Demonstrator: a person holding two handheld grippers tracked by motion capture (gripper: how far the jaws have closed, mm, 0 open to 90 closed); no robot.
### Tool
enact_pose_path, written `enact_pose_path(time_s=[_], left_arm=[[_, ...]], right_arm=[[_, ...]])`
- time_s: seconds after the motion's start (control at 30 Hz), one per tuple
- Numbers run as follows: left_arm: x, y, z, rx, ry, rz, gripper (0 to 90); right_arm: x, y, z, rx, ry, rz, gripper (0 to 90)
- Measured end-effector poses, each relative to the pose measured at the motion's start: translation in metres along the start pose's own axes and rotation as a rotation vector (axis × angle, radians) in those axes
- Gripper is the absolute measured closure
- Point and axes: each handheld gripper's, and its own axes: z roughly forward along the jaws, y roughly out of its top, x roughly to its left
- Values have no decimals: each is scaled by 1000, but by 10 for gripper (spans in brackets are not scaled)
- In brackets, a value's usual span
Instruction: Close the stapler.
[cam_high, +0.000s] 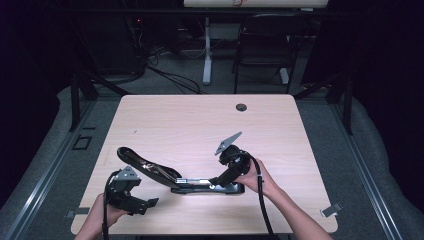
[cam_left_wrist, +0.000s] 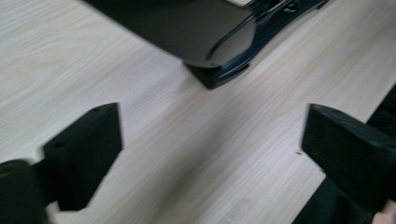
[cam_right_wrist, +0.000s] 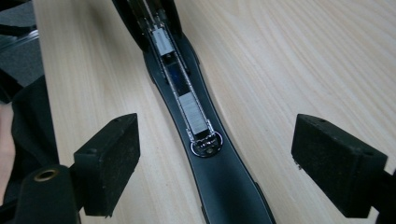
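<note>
A black stapler (cam_high: 200, 187) lies hinged open near the table's front edge, its top arm (cam_high: 145, 164) raised and reaching left. In the right gripper view the stapler base (cam_right_wrist: 219, 177) runs up the middle, with a strip of staples (cam_right_wrist: 194, 114) in its metal channel. My right gripper (cam_high: 216, 183) hangs over that base and is open; its pads stand apart on either side of the base without touching it (cam_right_wrist: 215, 154). My left gripper (cam_high: 145, 206) sits at the front left, open and empty (cam_left_wrist: 210, 144), with the end of the stapler's top arm (cam_left_wrist: 187, 28) just beyond it.
The light wooden table (cam_high: 200, 125) has a cable hole (cam_high: 241, 107) near its far edge. A dark chair (cam_high: 265, 45) and a desk leg (cam_high: 206, 55) stand on the floor behind. A black cable (cam_high: 262, 200) trails from the right gripper over the front edge.
</note>
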Motion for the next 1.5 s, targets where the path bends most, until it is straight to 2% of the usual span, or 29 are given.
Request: enact_pose_path(time_s=[0.07, 0.1, 0.23, 0.3, 0.4, 0.47, 0.6, 0.77, 0.87, 1.03, 1.17, 1.27, 1.33, 1.4, 1.5], left_arm=[[1, 0, -1, -7, 20, -18, 160], [2, 0, -2, -15, 29, -26, 168], [8, 0, -9, -72, 58, -78, 304], [12, -1, -14, -101, 69, -95, 374], [17, -2, -21, -163, 82, -130, 472], [21, -3, -24, -206, 91, -153, 527], [25, -4, -28, -255, 93, -202, 659], [27, -5, -31, -308, 87, -230, 756], [28, -4, -32, -325, 94, -230, 797], [30, -3, -33, -353, 116, -237, 810], [32, -3, -40, -411, 159, -248, 815], [37, -3, -47, -476, 186, -261, 826], [38, -3, -49, -503, 192, -262, 834], [37, -1, -50, -523, 196, -251, 841], [32, 3, -50, -526, 212, -222, 860]], right_arm=[[0, 0, 1, -2, -14, 3, 188], [1, 1, 1, -7, -14, 6, 191], [5, 3, 1, -3, -37, -3, 282], [6, 4, 0, -1, -67, -19, 437], [11, 6, -2, -8, -106, -44, 577], [14, 8, -3, -13, -114, -65, 643], [19, 10, 0, -13, -112, -90, 712], [21, 12, 1, -20, -119, -98, 808], [22, 12, -1, -39, -128, -102, 841], [23, 14, -4, -57, -141, -116, 863], [24, 15, -7, -80, -146, -112, 864], [24, 17, -9, -100, -151, -108, 863], [24, 18, -10, -115, -149, -102, 863], [25, 21, -10, -129, -153, -96, 862], [26, 26, -11, -134, -157, -105, 861]])
